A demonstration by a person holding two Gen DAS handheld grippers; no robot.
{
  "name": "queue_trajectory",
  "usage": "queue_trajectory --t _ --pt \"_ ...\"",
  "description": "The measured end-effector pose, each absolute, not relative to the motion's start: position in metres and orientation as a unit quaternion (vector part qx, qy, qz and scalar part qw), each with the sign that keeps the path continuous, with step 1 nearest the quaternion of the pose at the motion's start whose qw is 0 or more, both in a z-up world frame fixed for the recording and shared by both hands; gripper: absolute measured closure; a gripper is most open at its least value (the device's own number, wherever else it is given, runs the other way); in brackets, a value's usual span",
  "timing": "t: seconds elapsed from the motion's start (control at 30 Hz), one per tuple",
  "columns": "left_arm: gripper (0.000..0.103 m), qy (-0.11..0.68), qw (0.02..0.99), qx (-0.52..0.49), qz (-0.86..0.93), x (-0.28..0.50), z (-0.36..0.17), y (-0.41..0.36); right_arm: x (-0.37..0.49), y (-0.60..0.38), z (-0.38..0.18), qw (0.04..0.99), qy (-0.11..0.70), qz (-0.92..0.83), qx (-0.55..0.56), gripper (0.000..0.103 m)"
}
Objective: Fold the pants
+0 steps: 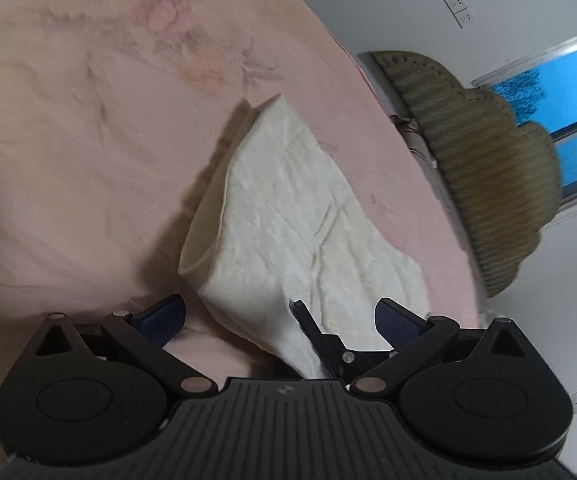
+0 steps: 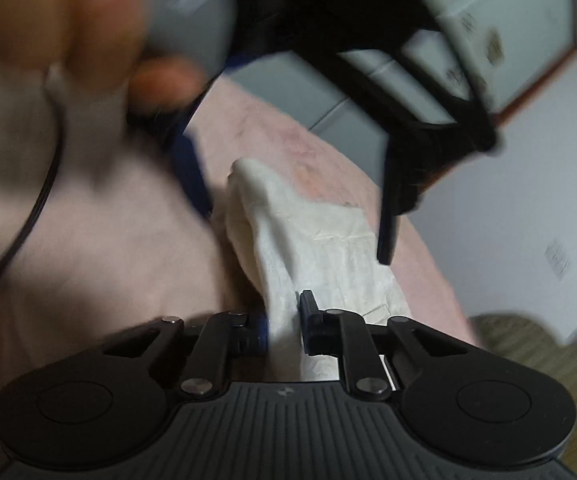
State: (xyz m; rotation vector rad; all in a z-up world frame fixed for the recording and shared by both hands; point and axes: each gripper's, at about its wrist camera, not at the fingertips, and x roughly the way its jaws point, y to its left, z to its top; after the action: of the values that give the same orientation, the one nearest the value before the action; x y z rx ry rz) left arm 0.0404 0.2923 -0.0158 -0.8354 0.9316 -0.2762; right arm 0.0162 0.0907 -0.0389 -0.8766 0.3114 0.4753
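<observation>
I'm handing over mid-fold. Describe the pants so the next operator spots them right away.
Start at the pink bed cover that fills most of the view. On it lies one cream-white, wrinkled garment, the pants, partly folded, one end shut in the right gripper. Nothing else on the cover is white.

Pink bedspread [image 1: 88, 140], white wall [image 1: 368, 0], blue-lit window [image 1: 560, 92]

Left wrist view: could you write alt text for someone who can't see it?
Open left hand-held gripper hovers over the near end of folded white pants, which lie on a pink bedspread. In the foreground, a black finger of the other hand-held gripper rests on the cloth. A tan headboard and window stand behind.
</observation>
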Motion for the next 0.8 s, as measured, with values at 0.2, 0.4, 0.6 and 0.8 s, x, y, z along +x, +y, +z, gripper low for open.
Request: queue_trajectory --t 0.2,0.4,0.6,0.8 --pt "0.001 0.420 0.766 -0.465 -0.140 0.074 -0.028 0.292 0.037 0.054 0.004 0.915 0.164 0.245 -0.274 0.090" --pt "0.017 0.424 0.762 -0.470 -0.140 0.106 -0.035 0.284 0.030 0.026 0.014 0.911 0.206 0.294 -0.202 0.090" --pt "0.060 0.438 0.794 -0.406 -0.112 0.111 -0.029 0.277 0.023 -0.048 0.040 0.919 0.215 0.316 -0.091 0.089" --pt "0.078 0.425 0.811 -0.390 -0.100 0.103 -0.031 0.277 0.077 -0.147 0.029 0.957 0.274 0.085 -0.040 0.089"
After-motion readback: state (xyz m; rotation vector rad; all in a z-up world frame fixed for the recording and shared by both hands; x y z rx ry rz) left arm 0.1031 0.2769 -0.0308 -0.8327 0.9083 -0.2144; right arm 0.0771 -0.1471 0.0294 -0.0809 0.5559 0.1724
